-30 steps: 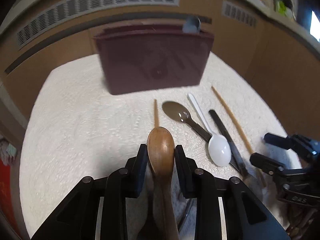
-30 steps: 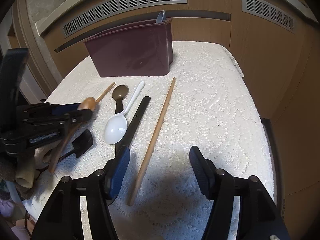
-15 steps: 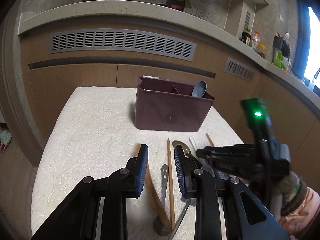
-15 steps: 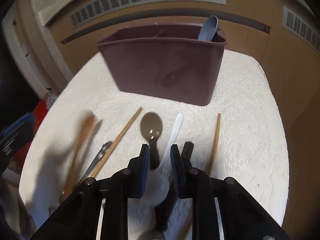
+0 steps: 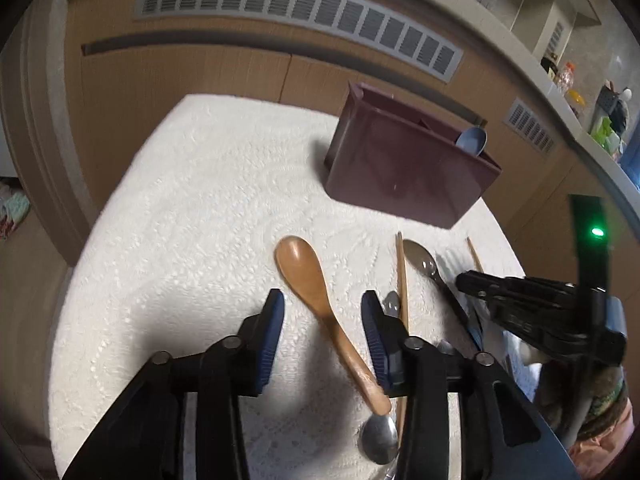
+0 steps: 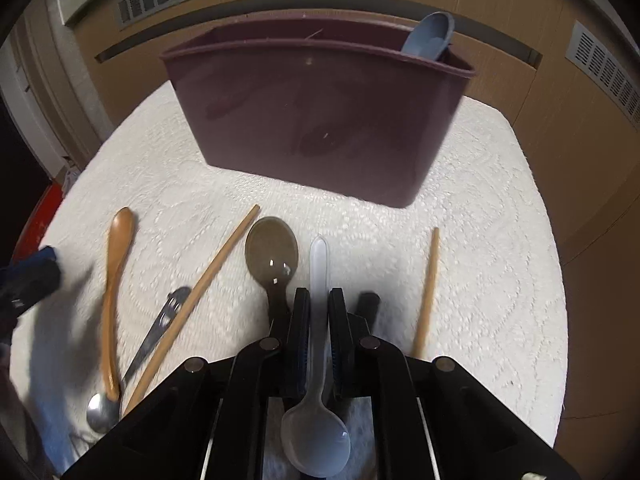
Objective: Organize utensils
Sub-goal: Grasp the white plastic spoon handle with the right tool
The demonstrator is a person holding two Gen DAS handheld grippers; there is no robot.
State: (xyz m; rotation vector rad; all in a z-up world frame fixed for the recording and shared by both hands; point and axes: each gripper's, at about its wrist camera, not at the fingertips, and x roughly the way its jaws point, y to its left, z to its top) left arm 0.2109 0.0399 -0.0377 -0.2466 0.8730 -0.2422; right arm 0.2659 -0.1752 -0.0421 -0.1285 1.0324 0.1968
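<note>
Stored: one pale blue plastic spoon [image 6: 430, 36] in the maroon plastic caddy [image 6: 320, 112]. Your right gripper [image 6: 319, 316] clenched the white plastic spoon [image 6: 318, 360]; your left gripper [image 5: 322, 320] stood released over the wooden spoon [image 5: 316, 292]. Remaining near the caddy: chopsticks, several spoons.

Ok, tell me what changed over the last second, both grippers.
The left gripper let go of the wooden spoon, which now lies on the white cloth between its open fingers. The right gripper, open a second ago, came in and shut on the white plastic spoon. The maroon caddy, blue spoon and chopsticks stayed put.
</note>
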